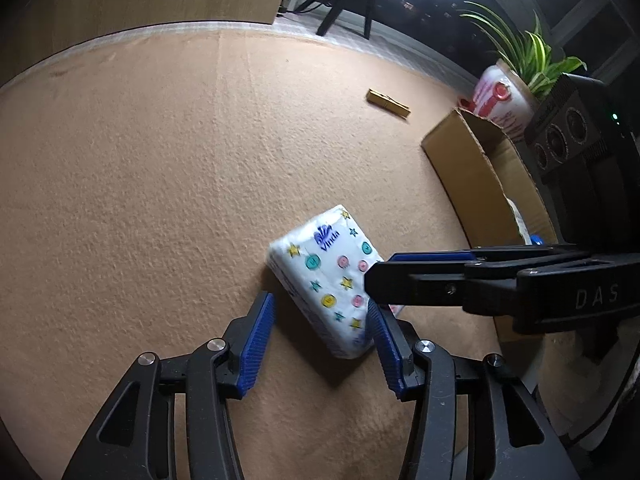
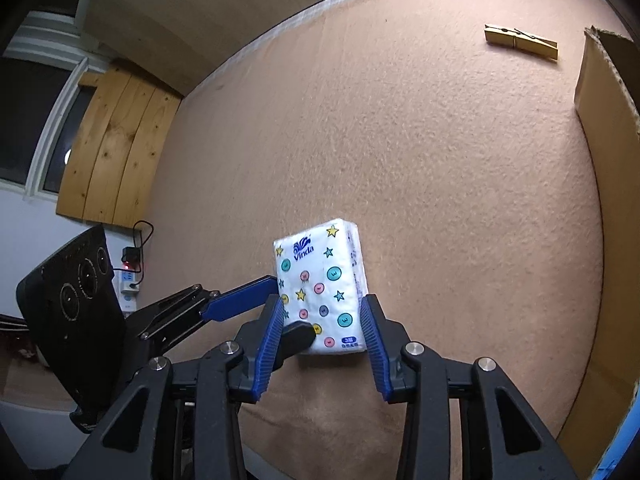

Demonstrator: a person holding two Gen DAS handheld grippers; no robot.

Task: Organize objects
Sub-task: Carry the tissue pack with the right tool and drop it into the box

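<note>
White soft tissue pack [image 2: 320, 286] printed with coloured stars and buttons sits tilted on the peach felt table cover [image 2: 400, 140], caught between both tools. Right gripper [image 2: 320, 312] has its blue ribbed pads on the pack's two long sides, clamping it. Left gripper [image 1: 322, 310] straddles the same pack, half-open; its right pad touches the edge, the left pad stands clear. The two grippers cross and crowd each other there. Open brown cardboard box [image 1: 476, 176] just right of the pack. Wooden clothespin [image 2: 520, 42] lies well apart. Potted green plant [image 1: 516, 76] behind the box.
</note>
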